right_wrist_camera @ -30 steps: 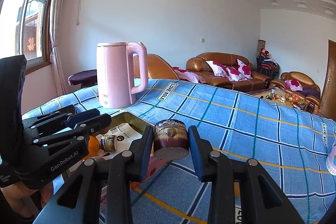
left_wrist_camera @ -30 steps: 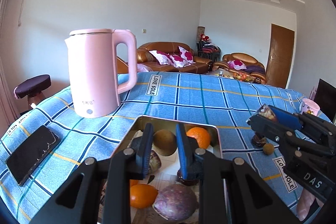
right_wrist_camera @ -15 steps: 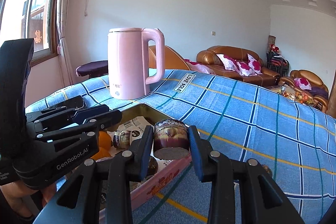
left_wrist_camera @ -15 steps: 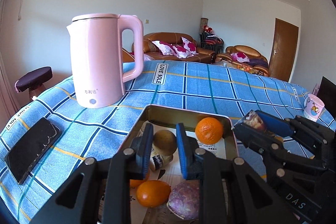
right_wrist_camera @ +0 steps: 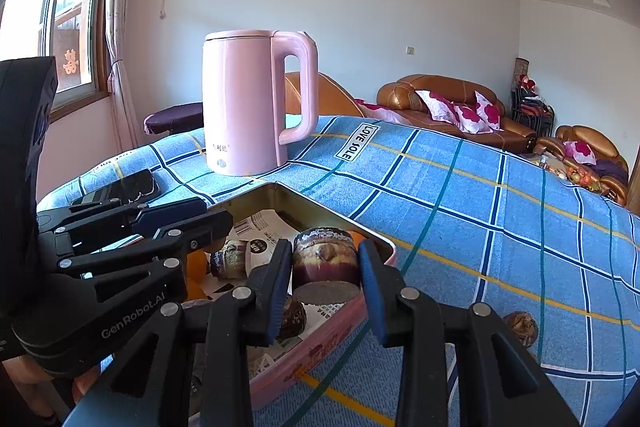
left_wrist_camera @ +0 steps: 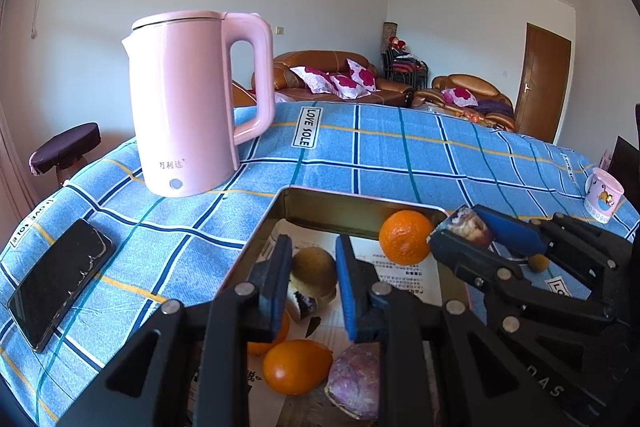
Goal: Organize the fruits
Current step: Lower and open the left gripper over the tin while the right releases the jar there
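our right gripper (right_wrist_camera: pixel 325 269) grips a purple fruit piece (right_wrist_camera: pixel 325 263) above the tin (right_wrist_camera: pixel 320 347); our left gripper (left_wrist_camera: pixel 312 283) is clenched, empty.

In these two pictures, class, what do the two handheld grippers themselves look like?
Both the left gripper and the right gripper are black, angular frames joined by silver rivets, each with two flat fingers faced with blue pads. White lettering reads "GenRobot.AI" on the left gripper's side and "DAS" on the right's.

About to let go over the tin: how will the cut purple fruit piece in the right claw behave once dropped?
The purple fruit piece looks stiff, keeping its shape between the right claw pads. Its flat cut bottom probably lands stably; tipped onto its rounded side, it might roll against the tin wall.
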Motion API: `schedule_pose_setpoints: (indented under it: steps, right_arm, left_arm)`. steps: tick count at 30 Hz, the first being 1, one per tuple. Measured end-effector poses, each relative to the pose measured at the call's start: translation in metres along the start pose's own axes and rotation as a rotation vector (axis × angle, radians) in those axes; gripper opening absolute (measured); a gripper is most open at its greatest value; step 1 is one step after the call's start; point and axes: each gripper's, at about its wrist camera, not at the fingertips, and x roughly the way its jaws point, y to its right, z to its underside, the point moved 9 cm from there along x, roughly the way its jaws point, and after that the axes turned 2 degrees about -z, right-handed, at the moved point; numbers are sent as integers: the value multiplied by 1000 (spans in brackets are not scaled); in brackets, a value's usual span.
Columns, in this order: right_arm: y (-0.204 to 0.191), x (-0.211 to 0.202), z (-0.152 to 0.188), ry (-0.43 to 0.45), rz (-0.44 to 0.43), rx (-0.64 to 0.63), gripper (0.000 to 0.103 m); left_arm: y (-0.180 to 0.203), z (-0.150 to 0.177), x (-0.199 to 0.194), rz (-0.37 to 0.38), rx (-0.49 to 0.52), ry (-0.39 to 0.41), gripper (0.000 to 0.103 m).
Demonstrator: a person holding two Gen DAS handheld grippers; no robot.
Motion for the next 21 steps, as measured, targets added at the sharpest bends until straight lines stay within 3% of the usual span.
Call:
schedule_pose_setpoints:
  steps: [21]
  right_arm:
    - [-1, 10, 3, -46, -12, 7, 36]
  left_arm:
    - [8, 5, 7, 8, 27, -58, 24]
